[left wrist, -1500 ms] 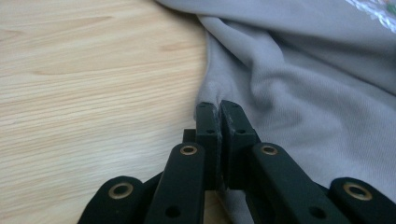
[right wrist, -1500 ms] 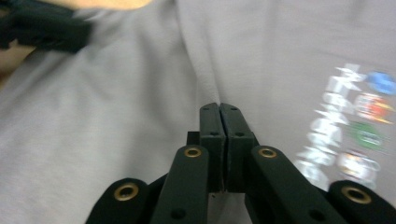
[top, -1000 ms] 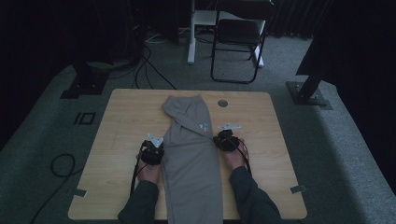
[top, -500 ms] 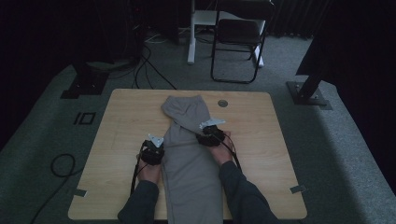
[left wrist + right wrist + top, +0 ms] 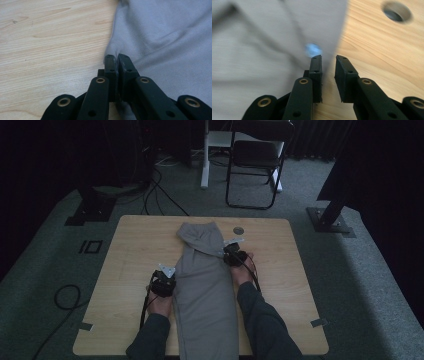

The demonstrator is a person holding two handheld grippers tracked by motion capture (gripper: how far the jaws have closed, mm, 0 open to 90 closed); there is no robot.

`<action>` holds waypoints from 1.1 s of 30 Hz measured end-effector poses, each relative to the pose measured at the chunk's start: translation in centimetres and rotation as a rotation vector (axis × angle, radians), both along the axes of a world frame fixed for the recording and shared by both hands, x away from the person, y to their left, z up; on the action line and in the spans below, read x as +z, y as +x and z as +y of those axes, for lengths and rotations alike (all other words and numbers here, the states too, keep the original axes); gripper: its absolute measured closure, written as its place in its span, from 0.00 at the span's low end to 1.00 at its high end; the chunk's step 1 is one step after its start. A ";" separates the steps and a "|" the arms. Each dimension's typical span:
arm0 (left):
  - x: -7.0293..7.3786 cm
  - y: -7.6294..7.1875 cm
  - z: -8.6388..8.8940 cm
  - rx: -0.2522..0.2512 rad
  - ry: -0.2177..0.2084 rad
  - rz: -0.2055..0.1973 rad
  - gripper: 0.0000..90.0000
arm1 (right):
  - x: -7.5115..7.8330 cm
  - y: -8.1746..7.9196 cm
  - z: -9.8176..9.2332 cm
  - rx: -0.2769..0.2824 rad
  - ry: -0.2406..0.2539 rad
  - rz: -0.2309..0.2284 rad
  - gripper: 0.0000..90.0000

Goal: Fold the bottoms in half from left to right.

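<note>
**Operator:** Where is the cloth, and why is it lying that way?

**Spotter:** The grey garment runs lengthwise down the middle of the wooden table. Its far end is folded over on itself, and its near end hangs past the edge between your forearms. It lies narrow and flat, so I judge you're partway through folding it, with one hand stationed at each long edge.

**Operator:** What is my left hand doing?

**Spotter:** Your left gripper sits at the garment's left edge, about halfway along. In the left gripper view its jaws are pressed together on a small pucker of that edge, and creases fan out from the pinch. It reads as an anchor, keeping the cloth from sliding while the other hand works.

**Operator:** And the right?

**Spotter:** Your right gripper is farther up the right edge, near the folded part and not far from the round hole in the tabletop. Its jaws have just been closing, but they stand a little apart. The hem lies at one jaw, beside a blurred pale-blue spot, and bare wood shows in the gap. Nothing is gripped there yet. It looks to me like a fresh bite being lined up.
</note>
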State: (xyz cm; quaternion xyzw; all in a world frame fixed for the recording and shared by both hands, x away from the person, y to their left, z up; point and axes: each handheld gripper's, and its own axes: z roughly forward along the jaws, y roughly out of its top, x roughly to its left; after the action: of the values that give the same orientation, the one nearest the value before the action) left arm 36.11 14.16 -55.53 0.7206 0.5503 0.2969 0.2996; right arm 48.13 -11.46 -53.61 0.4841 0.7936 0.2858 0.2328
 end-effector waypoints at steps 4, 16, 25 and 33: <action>0.0 0.0 0.0 0.002 -0.004 0.001 0.95 | -0.2 -0.2 -1.7 -0.009 0.027 0.020 0.78; 1.2 1.2 -0.3 -0.053 -0.023 -0.117 0.65 | -0.2 -1.3 1.0 0.211 0.107 -0.004 0.57; 0.2 2.8 -0.1 -0.065 -0.037 0.040 0.90 | -1.1 -1.4 0.3 0.173 0.102 0.036 0.66; 0.2 -0.9 0.9 -0.127 -0.090 0.058 0.91 | -1.1 -5.0 -0.4 0.227 0.102 0.041 0.68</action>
State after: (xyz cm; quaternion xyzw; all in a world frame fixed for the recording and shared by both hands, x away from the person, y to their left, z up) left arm 35.20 15.05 -55.38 0.7481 0.5248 0.2312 0.3338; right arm 43.18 -11.91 -54.72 0.4083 0.8321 0.3405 0.1578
